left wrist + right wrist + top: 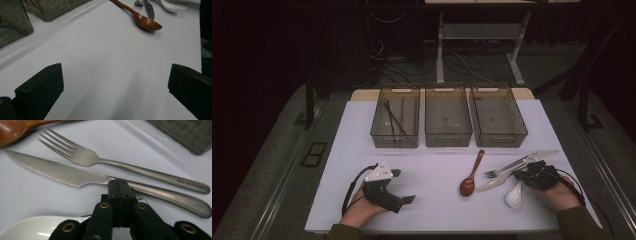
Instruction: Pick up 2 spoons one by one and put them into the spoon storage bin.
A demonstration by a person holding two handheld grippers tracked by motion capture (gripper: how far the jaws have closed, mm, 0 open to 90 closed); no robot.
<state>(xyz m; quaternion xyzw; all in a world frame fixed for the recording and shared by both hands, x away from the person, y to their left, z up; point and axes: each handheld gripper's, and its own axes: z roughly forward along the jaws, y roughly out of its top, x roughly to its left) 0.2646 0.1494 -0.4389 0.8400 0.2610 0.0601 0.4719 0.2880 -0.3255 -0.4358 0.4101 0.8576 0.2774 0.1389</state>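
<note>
The right gripper (528, 173), held in the person's right hand (562, 194) near the table's front right corner, has its two black jaws pressed flat together, tip to tip, with nothing seen between them; in the right gripper view the closed tips (118, 185) lie right at the neck of the matte steel table knife (75, 173), where blade meets handle, though whether they touch it I cannot tell. Just beyond the knife from those fingertips lies the matte steel fork (105, 161), roughly parallel to it, tines pointing the same way as the blade. Beneath and to the near side of the closed fingers sits the glossy white ceramic soup spoon (27, 230), its bowl close under the gripper body. Past the fork's tines rests the reddish-brown wooden spoon (471, 176), bowl toward the person. The left gripper (399, 187), in the left hand (362, 207), rests low over the white tabletop (437, 205) with its jaws spread wide and only bare surface between the pads (40, 92); the wooden spoon (140, 17) lies well ahead of them, the other cutlery beyond it. Far from both sets of fingers, three clear smoky plastic bins stand in a row along the back of the table: the left bin (395, 135) holds dark chopsticks (395, 119), beside the middle bin (448, 136) and the right bin (499, 135).
</note>
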